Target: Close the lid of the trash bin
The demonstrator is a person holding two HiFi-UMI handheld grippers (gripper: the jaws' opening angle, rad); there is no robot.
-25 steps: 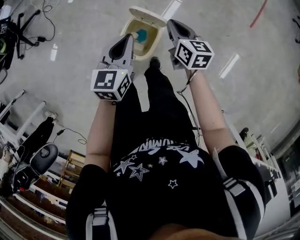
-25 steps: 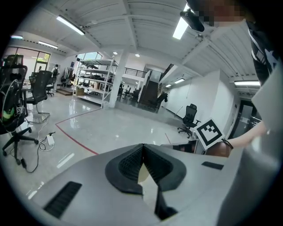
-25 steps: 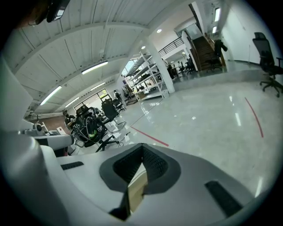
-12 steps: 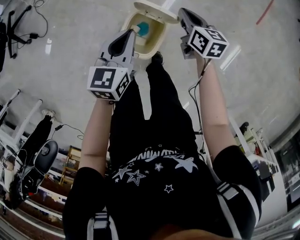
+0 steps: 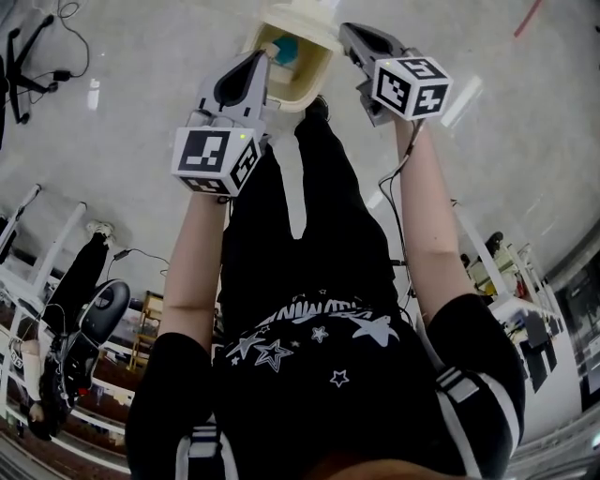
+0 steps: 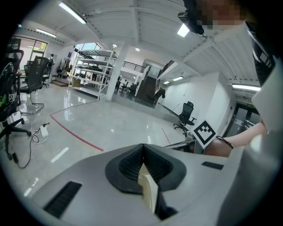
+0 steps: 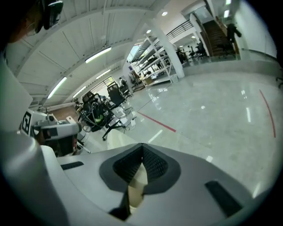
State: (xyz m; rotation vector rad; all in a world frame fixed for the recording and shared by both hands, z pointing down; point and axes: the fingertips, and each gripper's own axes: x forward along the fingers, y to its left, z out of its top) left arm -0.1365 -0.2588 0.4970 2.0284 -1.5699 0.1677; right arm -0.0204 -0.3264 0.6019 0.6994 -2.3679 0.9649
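**Site:** grey polished floor [image 5: 141, 94] in an open hall. Metal racking [image 6: 90, 70] and black office chairs [image 6: 190, 115] stand well off and are not involved. Operator in black star-print top [image 5: 319, 375] stands directly over the work, both arms extended fwd and down.

**Task item:** cream plastic trash bin [image 5: 317, 77] on the floor just beyond operator's black shoe [image 5: 316, 108], between the two grippers. Mouth is open, approx rectangular. Its cream flat lid [image 5: 302, 17] stands up at the far edge, long axis L–R across the head view. It leans partway over the opening and is not seated on the rim. Plastic looks clean and rigid, no visible damage.

**Key relation:** lid lies on the far side of the opening, hinge judged to be away from operator. Closure therefore means bringing the free edge toward the operator and down. R gripper [image 5: 347, 33] is at the lid's right end, touching, and is the nearer of the two. L gripper [image 5: 262, 63] sits lower, at the bin's left rim.

**Jaws:** L jaws are nearly together, pinching a thin cream edge [image 6: 148, 190]; judged bin rim, lid not excluded. R jaws are likewise nearly closed on a cream edge [image 7: 136, 185], judged the lid.

**Contents:** small teal object [image 5: 284, 49] inside the bin, partly under the lid; type not identifiable.
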